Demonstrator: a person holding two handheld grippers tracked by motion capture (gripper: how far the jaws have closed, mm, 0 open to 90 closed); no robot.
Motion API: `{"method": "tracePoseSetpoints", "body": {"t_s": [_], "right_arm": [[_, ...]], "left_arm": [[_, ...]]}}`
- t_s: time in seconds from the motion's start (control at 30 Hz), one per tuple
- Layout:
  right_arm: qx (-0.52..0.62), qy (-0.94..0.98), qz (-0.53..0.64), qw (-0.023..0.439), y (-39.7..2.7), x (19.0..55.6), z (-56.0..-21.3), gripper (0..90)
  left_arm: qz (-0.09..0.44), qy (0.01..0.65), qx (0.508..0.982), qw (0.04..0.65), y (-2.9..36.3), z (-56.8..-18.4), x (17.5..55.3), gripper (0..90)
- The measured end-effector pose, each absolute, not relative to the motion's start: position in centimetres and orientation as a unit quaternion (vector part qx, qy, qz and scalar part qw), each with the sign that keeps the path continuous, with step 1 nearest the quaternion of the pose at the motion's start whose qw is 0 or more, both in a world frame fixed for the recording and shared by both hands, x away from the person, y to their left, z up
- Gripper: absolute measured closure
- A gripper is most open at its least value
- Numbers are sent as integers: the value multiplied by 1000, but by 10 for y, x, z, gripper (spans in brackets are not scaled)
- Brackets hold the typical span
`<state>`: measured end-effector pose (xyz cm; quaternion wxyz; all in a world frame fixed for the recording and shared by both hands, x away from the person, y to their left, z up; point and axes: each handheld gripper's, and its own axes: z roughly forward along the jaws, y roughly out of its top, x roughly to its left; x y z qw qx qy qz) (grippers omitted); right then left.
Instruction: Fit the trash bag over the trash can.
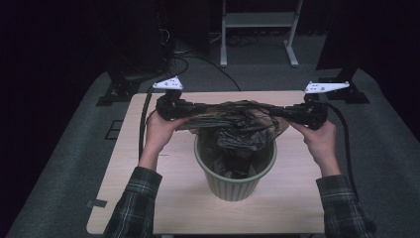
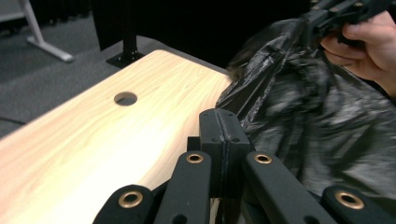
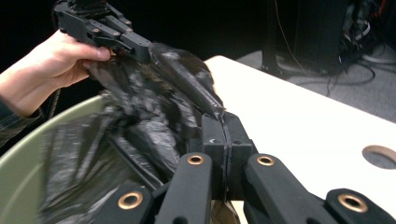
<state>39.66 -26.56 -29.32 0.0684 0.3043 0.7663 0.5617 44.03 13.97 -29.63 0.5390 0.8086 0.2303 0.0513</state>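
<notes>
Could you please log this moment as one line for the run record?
left gripper: shut on black bag | right gripper: shut on black bag | bag stretched above green bin

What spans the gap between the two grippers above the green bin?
In the high view, a black plastic bin bag stretches from the left gripper to the right gripper, over the ribbed green bin.

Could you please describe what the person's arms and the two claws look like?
Both forearms wear dark plaid flannel sleeves. The left claw and right claw are matte black with brass-coloured pivot rivets, each topped by a pale grey three-cornered plate and trailing a thick black cable.
</notes>
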Motion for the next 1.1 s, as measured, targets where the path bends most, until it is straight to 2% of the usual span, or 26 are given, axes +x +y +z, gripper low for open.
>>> {"method": "tracePoseSetpoints", "body": {"t_s": [0.23,0.47,0.57,0.63,0.83,1.0,1.1], "right_arm": [[351,789,503,48,-257,420,-326,898],[362,794,487,23,-258,421,-360,874],[367,784,500,25,-267,413,-360,649],[374,769,517,47,-279,406,-350,583],[324,735,592,63,-300,378,-305,507],[259,765,586,58,-268,359,-290,364],[236,779,579,52,-247,356,-293,330]], "left_arm": [[-4,292,809,509,136,-347,463,897],[-31,282,819,499,135,-370,458,896],[-28,277,820,500,137,-368,452,896],[-22,277,822,498,139,-366,449,896],[-21,276,819,503,141,-364,446,895],[-24,275,818,505,139,-363,443,896],[-24,271,820,504,137,-361,441,896]]}}
